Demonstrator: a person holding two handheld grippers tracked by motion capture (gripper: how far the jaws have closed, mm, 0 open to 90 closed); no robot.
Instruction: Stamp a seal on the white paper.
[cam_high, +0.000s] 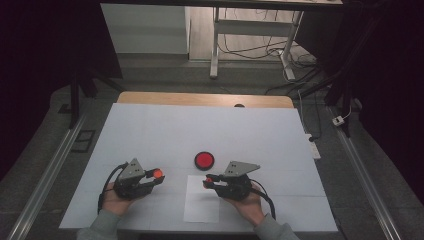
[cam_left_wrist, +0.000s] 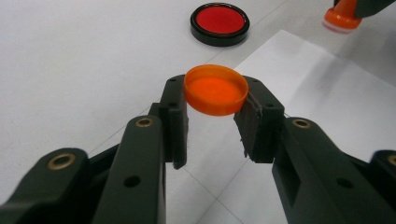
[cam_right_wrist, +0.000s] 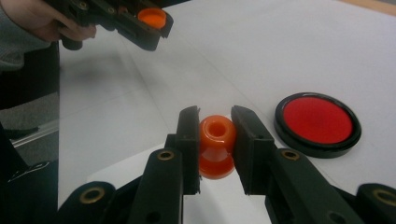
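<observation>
While each tool grips, left tool (cam_left_wrist: 212, 112) one orange cap (cam_left_wrist: 215, 88), right tool (cam_right_wrist: 215, 123) one orange stamp (cam_right_wrist: 216, 144), one ink pad (cam_high: 204, 160).

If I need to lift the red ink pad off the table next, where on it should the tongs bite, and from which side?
Grip the ink pad across its black rim, coming straight down from above. It is a low round disc lying flat on the white table cover, so only opposite rim edges offer purchase; the red face should probably stay untouched. Both tongs are full: the left holds the orange cap, the right the orange stamp.
</observation>
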